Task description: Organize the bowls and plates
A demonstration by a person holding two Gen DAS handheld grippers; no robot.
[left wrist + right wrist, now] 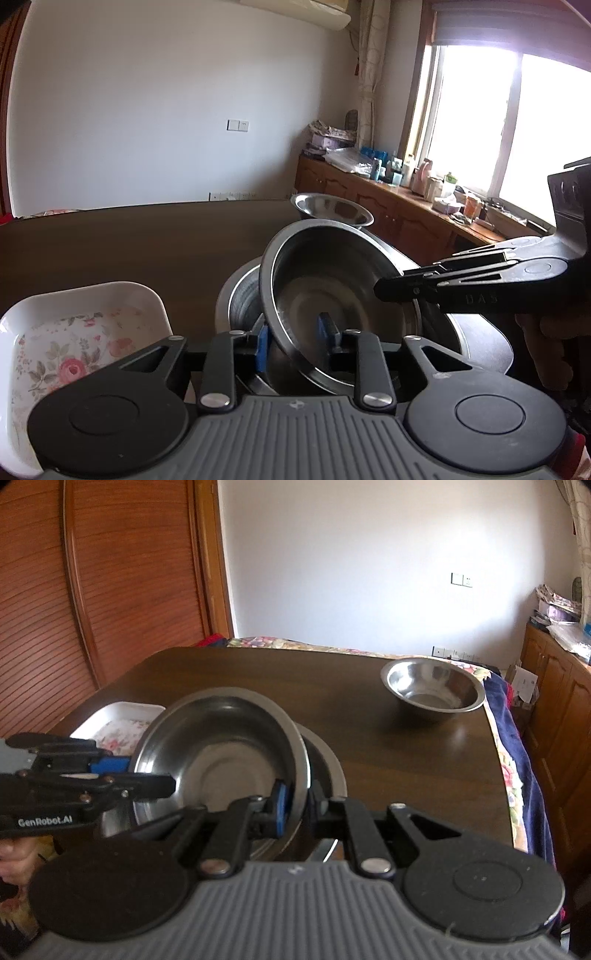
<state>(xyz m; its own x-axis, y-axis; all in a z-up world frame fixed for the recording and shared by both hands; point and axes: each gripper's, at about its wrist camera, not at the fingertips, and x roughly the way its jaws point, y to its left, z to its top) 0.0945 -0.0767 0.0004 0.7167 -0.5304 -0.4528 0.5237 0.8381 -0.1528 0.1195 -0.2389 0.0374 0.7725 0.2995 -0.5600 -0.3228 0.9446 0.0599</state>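
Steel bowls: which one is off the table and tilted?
The wide shallow bowl pinched at its rim by both claws, tilted over the larger bowl beneath. The small deep bowl sits flat, alone.

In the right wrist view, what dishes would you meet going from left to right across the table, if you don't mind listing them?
Floral white tray → tilted steel basin held at its rim by both claws, the left claw and the right claw → lone steel bowl.

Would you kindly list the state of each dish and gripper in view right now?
Tilted steel bowl: lifted at an angle, rim pinched on two sides.
Lower steel bowl: upright on the table, under the tilted one.
Far steel bowl: upright, empty, standing alone.
Floral tray: flat on the table, empty.
Left gripper: shut on the tilted bowl's rim.
Right gripper: shut on the rim's opposite side.
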